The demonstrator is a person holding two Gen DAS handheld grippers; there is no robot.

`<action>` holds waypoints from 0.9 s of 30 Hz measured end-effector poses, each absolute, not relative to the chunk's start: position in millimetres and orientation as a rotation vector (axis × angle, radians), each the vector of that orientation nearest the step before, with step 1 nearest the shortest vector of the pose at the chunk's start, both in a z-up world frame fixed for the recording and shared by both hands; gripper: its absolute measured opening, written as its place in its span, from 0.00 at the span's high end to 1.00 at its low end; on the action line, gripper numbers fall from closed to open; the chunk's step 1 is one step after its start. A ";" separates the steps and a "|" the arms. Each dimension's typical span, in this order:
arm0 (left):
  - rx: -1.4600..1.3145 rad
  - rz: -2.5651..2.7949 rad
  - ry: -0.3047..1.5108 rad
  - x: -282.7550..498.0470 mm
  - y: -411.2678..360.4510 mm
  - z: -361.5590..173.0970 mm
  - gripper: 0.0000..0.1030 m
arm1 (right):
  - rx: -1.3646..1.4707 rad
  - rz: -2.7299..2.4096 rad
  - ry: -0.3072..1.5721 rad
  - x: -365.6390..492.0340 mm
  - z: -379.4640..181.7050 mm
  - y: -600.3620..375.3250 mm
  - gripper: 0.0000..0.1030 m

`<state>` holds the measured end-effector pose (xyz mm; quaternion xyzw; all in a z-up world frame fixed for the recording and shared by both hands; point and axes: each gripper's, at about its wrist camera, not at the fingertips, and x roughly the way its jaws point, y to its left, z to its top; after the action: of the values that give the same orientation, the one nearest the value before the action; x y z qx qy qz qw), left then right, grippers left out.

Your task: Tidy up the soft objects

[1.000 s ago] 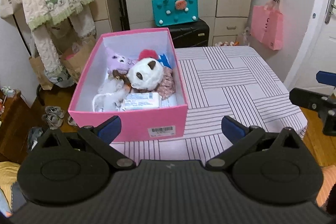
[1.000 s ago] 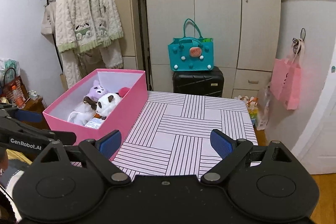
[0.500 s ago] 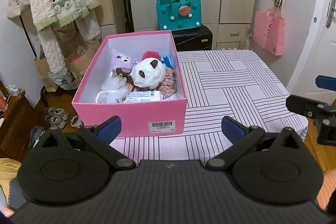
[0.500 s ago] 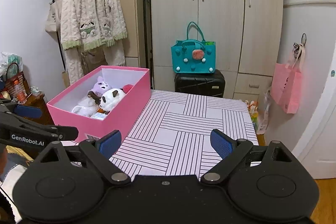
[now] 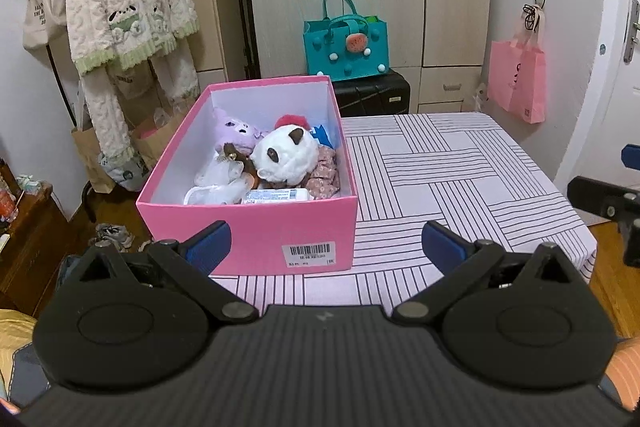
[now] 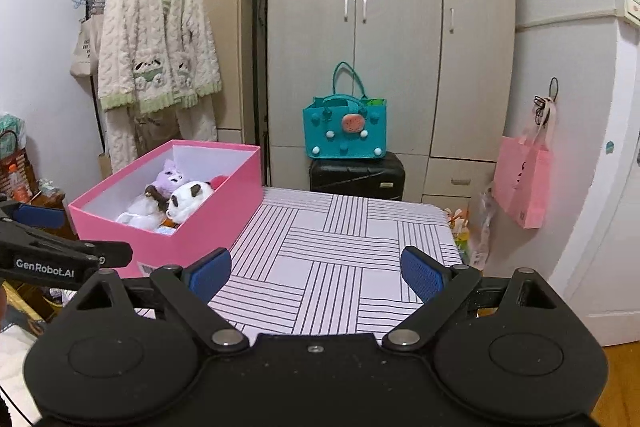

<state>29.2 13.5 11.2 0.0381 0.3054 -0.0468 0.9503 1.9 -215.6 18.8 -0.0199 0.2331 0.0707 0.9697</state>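
A pink box (image 5: 256, 227) stands on the left side of the striped table (image 5: 460, 187). It holds soft things: a white panda plush (image 5: 286, 155), a purple plush (image 5: 236, 131), a white plush, a floral fabric piece (image 5: 324, 175) and a tissue pack (image 5: 276, 195). My left gripper (image 5: 326, 243) is open and empty, in front of the box's near wall. My right gripper (image 6: 316, 273) is open and empty above the table's near edge. The box (image 6: 208, 223) is to its left, with the panda (image 6: 188, 199) inside.
A teal bag (image 6: 344, 131) sits on a black suitcase (image 6: 356, 177) behind the table. A pink bag (image 6: 524, 183) hangs on the right wall. A fluffy robe (image 6: 156, 39) hangs on a rack at the left. A door is at the right.
Both grippers have drawn back and lifted away from the box, so it looks farther off and more of the room shows. Both stay open and empty.
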 end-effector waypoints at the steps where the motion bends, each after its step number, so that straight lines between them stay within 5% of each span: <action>1: 0.078 -0.097 0.620 29.3 13.7 12.1 0.00 | -0.038 0.140 0.468 1.6 19.8 -216.7 0.09; 27: 0.077 -0.041 0.515 25.5 17.7 9.1 0.00 | -0.002 0.092 0.382 -5.4 3.0 -223.6 0.09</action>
<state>25.5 17.7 9.1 0.0383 0.2548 -0.0203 0.9660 -5.4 -223.6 3.0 -0.0010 0.1897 0.0456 0.9808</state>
